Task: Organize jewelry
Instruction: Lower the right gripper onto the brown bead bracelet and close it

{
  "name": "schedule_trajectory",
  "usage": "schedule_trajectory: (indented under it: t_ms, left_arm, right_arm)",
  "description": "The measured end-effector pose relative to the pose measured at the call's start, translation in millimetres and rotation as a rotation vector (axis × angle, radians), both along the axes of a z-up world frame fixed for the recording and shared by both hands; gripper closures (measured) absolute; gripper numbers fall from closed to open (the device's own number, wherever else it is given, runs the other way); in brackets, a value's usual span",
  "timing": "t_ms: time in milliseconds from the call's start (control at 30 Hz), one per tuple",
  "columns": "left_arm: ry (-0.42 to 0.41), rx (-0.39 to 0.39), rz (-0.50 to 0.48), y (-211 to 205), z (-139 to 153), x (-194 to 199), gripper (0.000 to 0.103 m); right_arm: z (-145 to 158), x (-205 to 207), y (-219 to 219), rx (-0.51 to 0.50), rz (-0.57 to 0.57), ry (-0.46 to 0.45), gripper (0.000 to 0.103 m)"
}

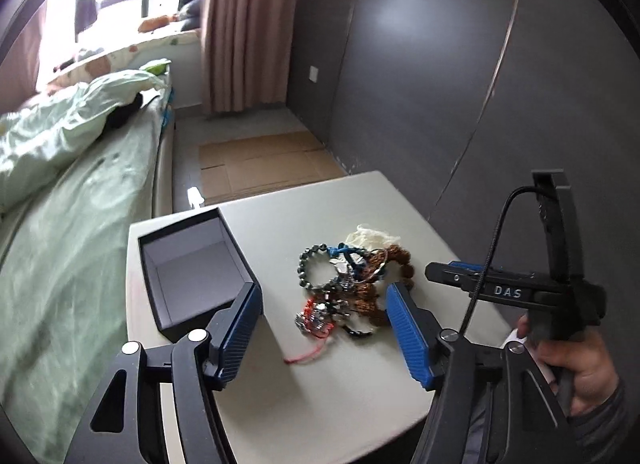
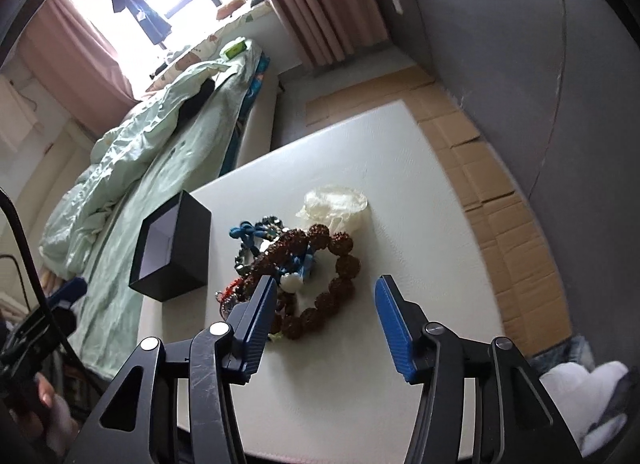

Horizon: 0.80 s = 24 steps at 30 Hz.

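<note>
Two grippers hover over the white table (image 2: 400,167), and we hold both with fingers spread wide and nothing between them: our left gripper (image 1: 324,328) above the near side of the jewelry pile (image 1: 344,288), our right gripper (image 2: 326,324) over the near end of the brown bead bracelet (image 2: 328,288). The tangled pile lies mid-table; in it we make out a dark bead bracelet (image 1: 310,268), blue cord (image 2: 248,232) and red thread (image 1: 308,356). A cream pouch (image 2: 336,205) touches its far edge. Just left stands the open black box (image 1: 196,268), upright. Beyond lies a bed (image 1: 80,223).
</note>
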<state>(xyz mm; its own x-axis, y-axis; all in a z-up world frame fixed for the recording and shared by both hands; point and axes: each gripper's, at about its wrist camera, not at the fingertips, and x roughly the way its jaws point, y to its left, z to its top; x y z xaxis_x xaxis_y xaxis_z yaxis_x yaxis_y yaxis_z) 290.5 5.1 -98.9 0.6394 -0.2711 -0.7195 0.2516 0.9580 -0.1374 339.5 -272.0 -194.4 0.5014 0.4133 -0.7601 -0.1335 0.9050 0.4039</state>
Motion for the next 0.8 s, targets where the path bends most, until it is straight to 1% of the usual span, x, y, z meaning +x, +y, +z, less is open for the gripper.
schedule_trajectory:
  t_ms: [67,167,200,300,367,400,467,533,600,633,800]
  left_arm:
    - [0.017,0.008,-0.027,-1.8,-5.4,10.0,0.037]
    - [0.045,0.003,-0.047,-3.7,-16.4,26.0,0.039]
    - [0.055,-0.003,-0.050,-3.5,-21.2,31.8,0.041]
    - [0.078,-0.028,-0.056,-3.8,-32.0,43.7,0.043]
    - [0.094,-0.046,-0.061,-4.0,-38.9,51.0,0.045]
    - [0.103,-0.059,-0.067,-4.0,-42.5,55.0,0.048]
    - [0.114,-0.077,-0.080,-6.1,-46.7,59.7,0.050]
    - [0.123,-0.098,-0.102,-9.4,-50.5,64.5,0.051]
    - [0.132,-0.114,-0.123,-13.8,-53.0,68.7,0.051]
    - [0.136,-0.119,-0.133,-17.3,-54.3,70.3,0.051]
    - [0.155,-0.133,-0.203,-36.4,-60.3,75.3,0.052]
  right_arm:
    - [-8.2,4.5,0.6,0.015,0.016,0.011,0.051]
    - [-22.1,10.1,2.8,-0.002,0.031,0.024,0.051]
    - [-24.9,11.8,2.9,0.000,0.037,0.029,0.055]
    - [-32.9,18.2,4.0,0.008,0.049,0.039,0.056]
    - [-37.3,22.8,6.2,0.018,0.057,0.041,0.056]
    - [-40.9,26.5,8.4,0.019,0.061,0.047,0.056]
    - [-48.2,34.2,11.4,0.014,0.063,0.072,0.055]
    - [-48.5,38.0,11.5,0.015,0.072,0.061,0.057]
    - [-50.2,41.3,10.2,0.009,0.073,0.055,0.073]
    - [-53.3,43.2,9.2,0.008,0.073,0.070,0.080]
    - [-57.1,40.3,-4.8,0.099,0.068,0.076,0.082]
